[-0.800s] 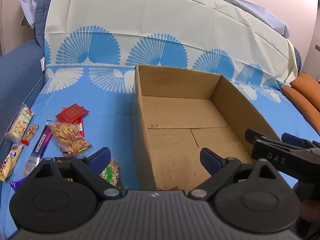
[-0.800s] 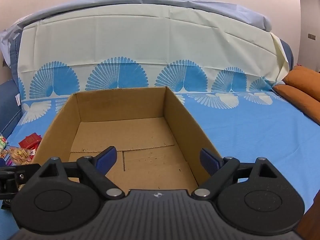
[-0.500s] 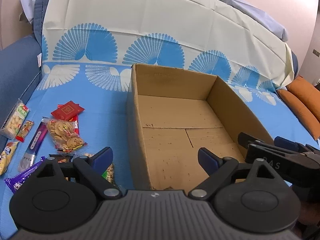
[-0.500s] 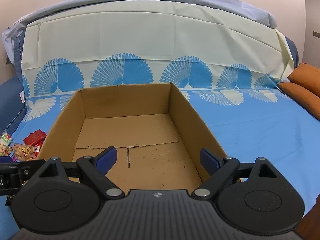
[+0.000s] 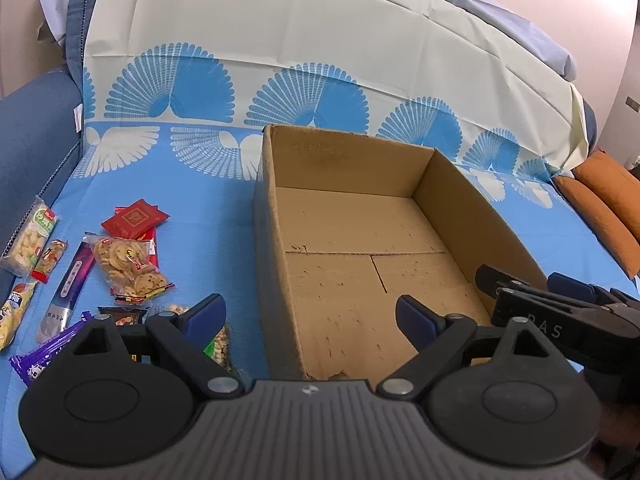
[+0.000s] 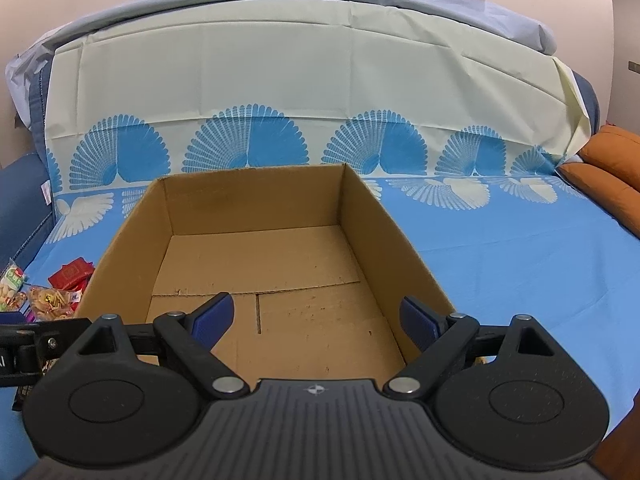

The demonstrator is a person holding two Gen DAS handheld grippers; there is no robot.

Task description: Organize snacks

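1. Spreading wide across everything: blue cloth (image 5: 208,248) with white fan prints, draping over a sofa and running up the backrest.
2. Sitting in the middle of that cloth: open cardboard box (image 5: 472,208), flaps gone, bare brown floor showing, nothing lying inside.
3. Peeking in at the far right edge: orange cushions (image 5: 604,200), well apart from the box.
4. Hovering at the box's near edge: left claw (image 5: 310,318), jaws standing wide apart, gripping nothing, one blue pad outside the left wall and one over the box floor.
5. Hanging over the near end of the box: right claw (image 6: 316,320), jaws also spread wide, holding nothing, both pads above the cardboard floor.
6. Lying scattered on the cloth left of the box, all outside it: cookie bag (image 5: 128,266) near the middle of the pile, red packet (image 5: 136,220) just behind it, purple stick (image 5: 72,284) beside the cookies, cracker pack (image 5: 30,240) out by the sofa arm.
7. Tucking under the left pad: nut bag (image 5: 218,346), partly hidden.
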